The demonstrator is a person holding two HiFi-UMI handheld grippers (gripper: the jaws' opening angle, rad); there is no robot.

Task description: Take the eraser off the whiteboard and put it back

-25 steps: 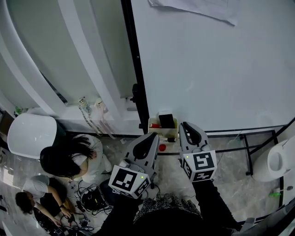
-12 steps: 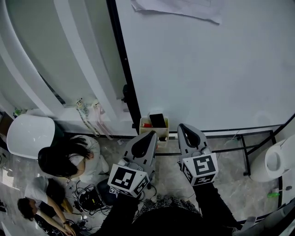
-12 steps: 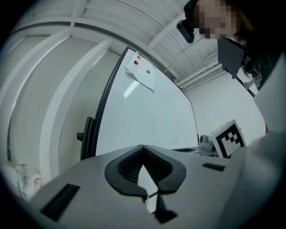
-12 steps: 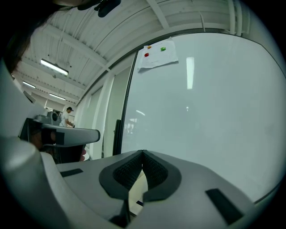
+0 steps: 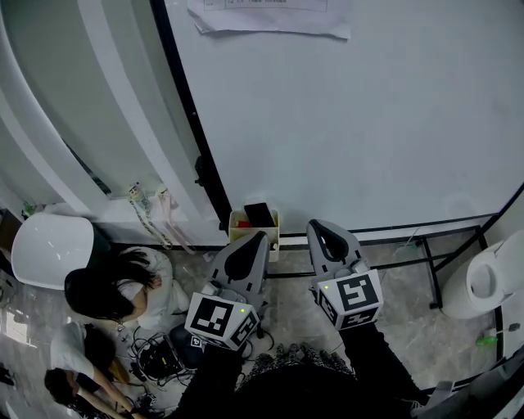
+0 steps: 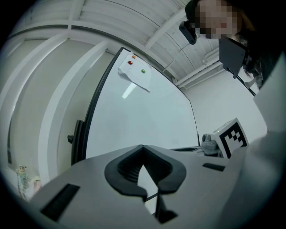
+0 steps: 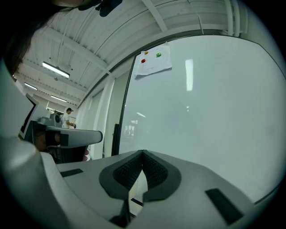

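Observation:
The whiteboard (image 5: 368,123) fills the upper right of the head view. A small yellow tray (image 5: 239,231) hangs at its lower left corner. In it stands a black block (image 5: 259,214) that looks like the eraser, beside something red. My left gripper (image 5: 260,236) points at the board just below the tray, shut and empty. My right gripper (image 5: 314,224) is to the tray's right, also shut with nothing in it. In the left gripper view the left gripper's tips (image 6: 142,147) meet in front of the board (image 6: 147,116). The right gripper (image 7: 143,153) faces bare board (image 7: 201,112) in its own view.
A paper sheet (image 5: 270,16) is pinned at the board's top with magnets. The board's black stand (image 5: 430,258) runs along the floor at the right, near a white stool (image 5: 485,282). People sit on the floor at the left (image 5: 106,286) among cables, by a white chair (image 5: 49,245).
The head view has swung, so the tray and the board's left edge now sit further left and the paper sheet shows more. Both grippers stay side by side below the tray.

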